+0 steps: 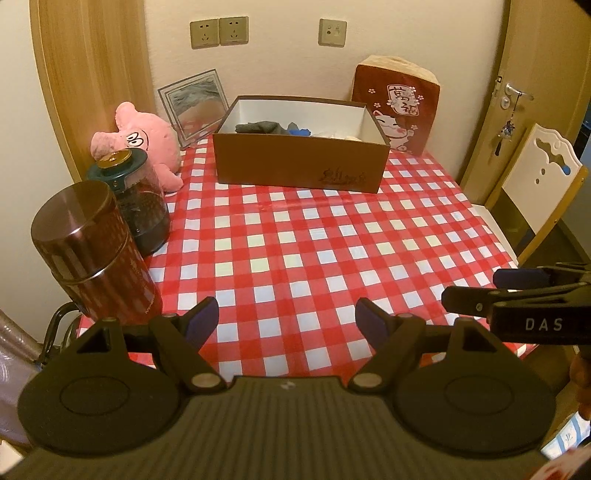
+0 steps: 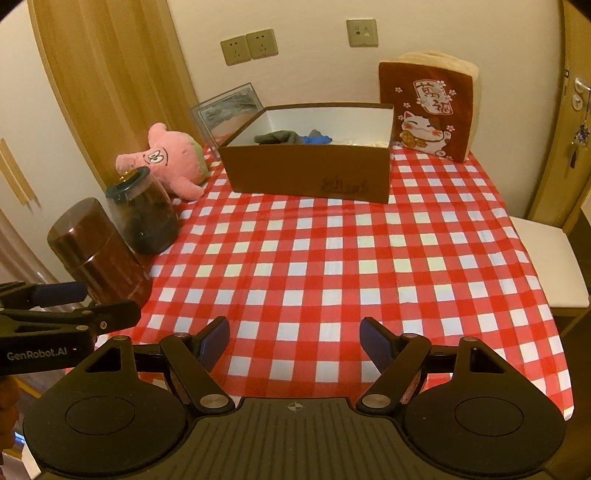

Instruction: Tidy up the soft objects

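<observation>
Hovering over the near edge of the checked tablecloth (image 1: 295,236), the left gripper (image 1: 286,321) is spreading its two blue-padded fingers wide with nothing between them. The right gripper (image 2: 294,341) is doing the same just beside it, its jaws equally wide and gripping nothing; each tool is showing at the edge of the other's view.

Straight ahead of both grippers, at the far end of the cloth, one brown cardboard box (image 1: 299,166) is standing open. Inside it several soft items are lying together: one grey cloth (image 1: 258,127), one blue piece (image 1: 299,131), and something pale (image 1: 340,136) toward the right that may be one item or more, since the box wall is hiding most of it.

Ahead and to the left of the tools, one pink plush pig (image 1: 147,142) is leaning near the wall, outside the box. Closer in on that same side, two containers are standing upright beside each other: one dark red tin (image 1: 94,254) nearest the left gripper, and one glass jar (image 1: 136,206) with a green lid just beyond it.

Behind the box to the right, one red lucky-cat cushion (image 1: 400,107) is standing upright. One framed picture (image 1: 194,103) is leaning against the wall behind the pig. Three wall plates (image 1: 219,32) are showing above.
</observation>
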A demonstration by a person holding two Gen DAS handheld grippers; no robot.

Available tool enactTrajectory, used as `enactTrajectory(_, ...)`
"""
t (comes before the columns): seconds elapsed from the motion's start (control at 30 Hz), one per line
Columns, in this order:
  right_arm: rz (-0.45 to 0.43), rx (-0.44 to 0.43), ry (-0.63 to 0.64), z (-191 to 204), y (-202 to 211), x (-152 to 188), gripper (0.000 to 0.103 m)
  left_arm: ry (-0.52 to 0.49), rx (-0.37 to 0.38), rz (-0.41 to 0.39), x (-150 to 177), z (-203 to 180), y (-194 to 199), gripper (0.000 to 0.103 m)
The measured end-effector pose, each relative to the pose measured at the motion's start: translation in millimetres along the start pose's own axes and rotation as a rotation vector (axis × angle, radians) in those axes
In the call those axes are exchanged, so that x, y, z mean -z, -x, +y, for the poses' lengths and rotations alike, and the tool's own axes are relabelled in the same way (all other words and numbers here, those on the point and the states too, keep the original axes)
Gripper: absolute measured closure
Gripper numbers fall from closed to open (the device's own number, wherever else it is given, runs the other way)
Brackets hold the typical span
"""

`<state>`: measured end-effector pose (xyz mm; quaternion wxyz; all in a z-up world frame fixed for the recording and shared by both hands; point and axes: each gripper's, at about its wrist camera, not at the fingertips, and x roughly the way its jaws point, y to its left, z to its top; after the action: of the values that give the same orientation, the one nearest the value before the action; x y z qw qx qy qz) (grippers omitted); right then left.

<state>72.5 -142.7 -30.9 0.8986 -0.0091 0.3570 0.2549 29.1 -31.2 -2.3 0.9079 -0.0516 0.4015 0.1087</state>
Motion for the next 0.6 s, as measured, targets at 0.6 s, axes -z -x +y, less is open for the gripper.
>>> enactTrajectory(0.6, 0.003, 0.001, 0.006, 0.4, -2.8, 0.1, 0.026, 0.004, 0.006, -0.002, -0.3, 0.9, 1.3, 0.023)
